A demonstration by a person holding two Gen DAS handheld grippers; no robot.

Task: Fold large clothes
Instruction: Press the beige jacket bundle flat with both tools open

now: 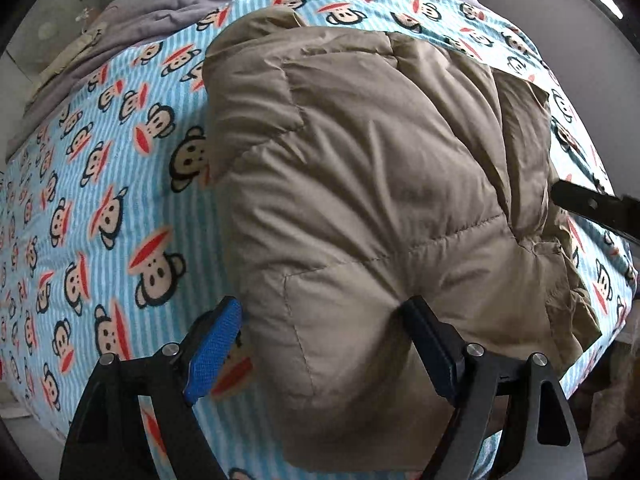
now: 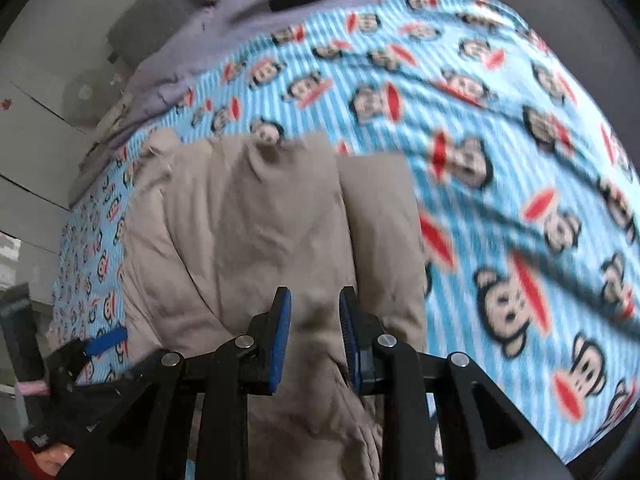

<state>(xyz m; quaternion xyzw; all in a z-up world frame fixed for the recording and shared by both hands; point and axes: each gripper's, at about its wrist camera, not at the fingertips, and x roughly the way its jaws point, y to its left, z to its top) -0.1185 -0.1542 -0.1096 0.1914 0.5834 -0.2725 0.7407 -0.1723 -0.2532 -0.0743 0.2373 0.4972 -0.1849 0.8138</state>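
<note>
The left tongs (image 1: 320, 344) stand wide apart, pointing steeply down over the near end of a tan quilted jacket (image 1: 372, 200). Their blue-padded left finger (image 1: 214, 350) hangs over the bedcover just beside the jacket's left edge, and the dark right finger (image 1: 430, 344) sits against the puffy fabric, so a bulge of the jacket lies between the two. The pads do not press on it, so nothing is gripped on this side.

The right tongs (image 2: 316, 340) stand only narrowly apart. A ridge of the jacket (image 2: 256, 232) rises into the gap between the blue pads (image 2: 282, 336); this view is blurred, and whether the pads actually pinch the cloth cannot be told.

Out from both tongs, the jacket lies folded into a thick bundle on a bed, with a narrower folded strip along its right side in the right wrist view. Under it and all round it spreads a blue-and-white striped blanket (image 1: 100, 200) printed with cartoon monkey faces. Beyond the jacket, at the far end of the bed, a plain lilac-grey sheet (image 1: 168, 4) shows past the blanket's edge, and a dark item lies at the very top of the frame. At the lower left of the right wrist view, the left tongs appear as a dark frame with one blue pad, beside the jacket's left edge.
</note>
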